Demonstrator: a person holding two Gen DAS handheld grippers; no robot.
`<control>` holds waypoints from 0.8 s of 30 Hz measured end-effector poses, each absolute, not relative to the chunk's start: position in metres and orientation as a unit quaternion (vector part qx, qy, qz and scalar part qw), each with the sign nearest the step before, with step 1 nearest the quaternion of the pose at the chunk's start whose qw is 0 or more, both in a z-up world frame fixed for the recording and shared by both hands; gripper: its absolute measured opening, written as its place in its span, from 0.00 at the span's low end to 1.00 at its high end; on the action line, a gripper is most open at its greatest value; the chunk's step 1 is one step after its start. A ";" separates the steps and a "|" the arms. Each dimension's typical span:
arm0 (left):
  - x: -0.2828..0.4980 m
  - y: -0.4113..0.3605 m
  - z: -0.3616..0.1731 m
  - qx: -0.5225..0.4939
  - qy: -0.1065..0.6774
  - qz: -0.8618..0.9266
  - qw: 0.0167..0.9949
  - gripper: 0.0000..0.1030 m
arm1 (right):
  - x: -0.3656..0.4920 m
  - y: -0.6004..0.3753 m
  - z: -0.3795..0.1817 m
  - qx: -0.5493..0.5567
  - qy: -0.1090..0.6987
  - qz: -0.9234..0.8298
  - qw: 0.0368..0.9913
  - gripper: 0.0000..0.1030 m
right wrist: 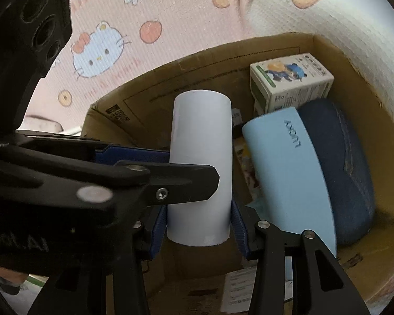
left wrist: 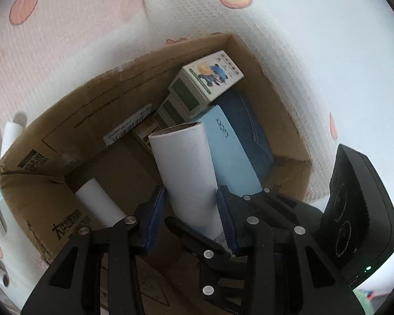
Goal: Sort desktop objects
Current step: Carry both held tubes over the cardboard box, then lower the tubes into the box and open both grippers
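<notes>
A white paper roll (left wrist: 189, 176) stands upright inside an open cardboard box (left wrist: 97, 120). My left gripper (left wrist: 191, 210) has its blue pads on both sides of the roll's lower part. My right gripper (right wrist: 199, 225) is also shut on the same roll (right wrist: 201, 157), lower down. The left gripper's finger (right wrist: 134, 155) crosses the right wrist view and touches the roll. A light blue case (left wrist: 231, 152), a dark blue case (left wrist: 252, 134) and a small cartoon carton (left wrist: 207, 78) lie in the box. A second white roll (left wrist: 99, 199) lies in the box's left corner.
The box (right wrist: 289, 42) sits on a pink and white cartoon cloth (right wrist: 118, 21). More white rolls (left wrist: 10, 134) lie outside the box at the left. The right gripper's black body (left wrist: 359, 210) is at the right.
</notes>
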State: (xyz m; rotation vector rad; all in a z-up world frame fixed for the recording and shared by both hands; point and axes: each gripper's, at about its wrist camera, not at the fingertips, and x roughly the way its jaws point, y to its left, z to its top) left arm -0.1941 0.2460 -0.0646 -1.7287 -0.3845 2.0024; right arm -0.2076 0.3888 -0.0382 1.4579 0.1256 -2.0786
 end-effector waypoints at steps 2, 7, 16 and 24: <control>-0.198 0.244 -0.065 -0.633 -0.148 0.725 0.228 0.43 | -0.213 0.388 -0.038 0.553 0.049 -0.776 0.299 0.41; -0.205 0.238 -0.078 -0.653 -0.171 0.711 0.197 0.44 | -0.223 0.388 -0.047 0.575 0.029 -0.760 0.303 0.41; -0.209 0.226 -0.105 -0.688 -0.209 0.676 0.164 0.44 | -0.228 0.375 -0.069 0.629 0.035 -0.718 0.297 0.41; -0.212 0.238 -0.112 -0.707 -0.209 0.659 0.147 0.44 | -0.226 0.390 -0.076 0.650 0.010 -0.704 0.286 0.41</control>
